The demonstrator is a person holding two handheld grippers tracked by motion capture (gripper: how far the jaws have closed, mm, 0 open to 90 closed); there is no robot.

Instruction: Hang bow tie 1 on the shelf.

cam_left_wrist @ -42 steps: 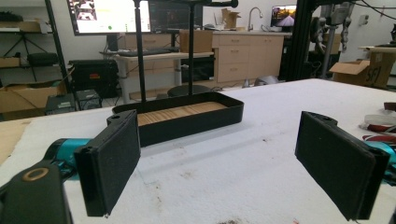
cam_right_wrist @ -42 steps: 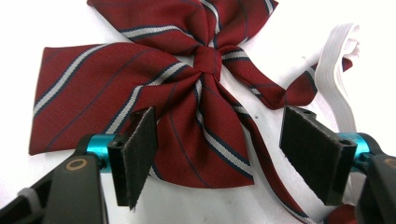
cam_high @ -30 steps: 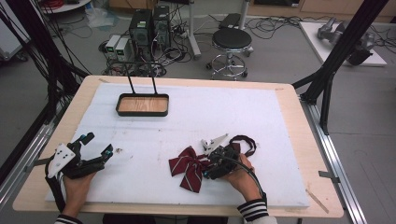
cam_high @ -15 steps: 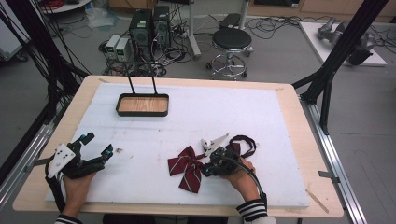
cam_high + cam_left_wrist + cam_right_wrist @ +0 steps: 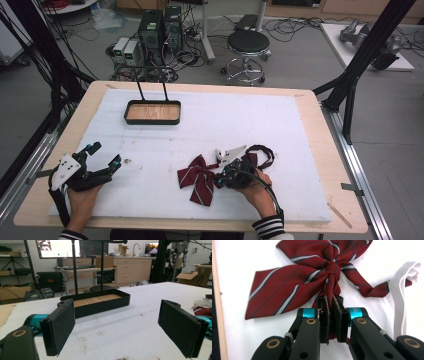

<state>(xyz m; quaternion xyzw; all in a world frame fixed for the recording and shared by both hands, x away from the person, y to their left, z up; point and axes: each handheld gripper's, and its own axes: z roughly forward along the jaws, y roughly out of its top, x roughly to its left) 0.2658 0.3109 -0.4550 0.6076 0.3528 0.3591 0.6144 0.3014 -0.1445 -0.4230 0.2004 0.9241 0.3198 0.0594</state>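
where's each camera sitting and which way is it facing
High view: above the near table edge, looking forward and down; both forearms, left gripper, right gripper.
Left gripper view: rides that gripper, looks level across the table at the tray; its jaws stand open.
Right gripper view: rides the right gripper, looks down on the bow tie it pinches.
Shared: high and right gripper views show the bow tie.

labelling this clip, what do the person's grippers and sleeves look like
Both grippers, left gripper and right gripper, are black with teal accents, flat black pads and brass-coloured pivot pins. Each carries a grey three-cornered plate and a black cable. Cuffs are striped black and white.
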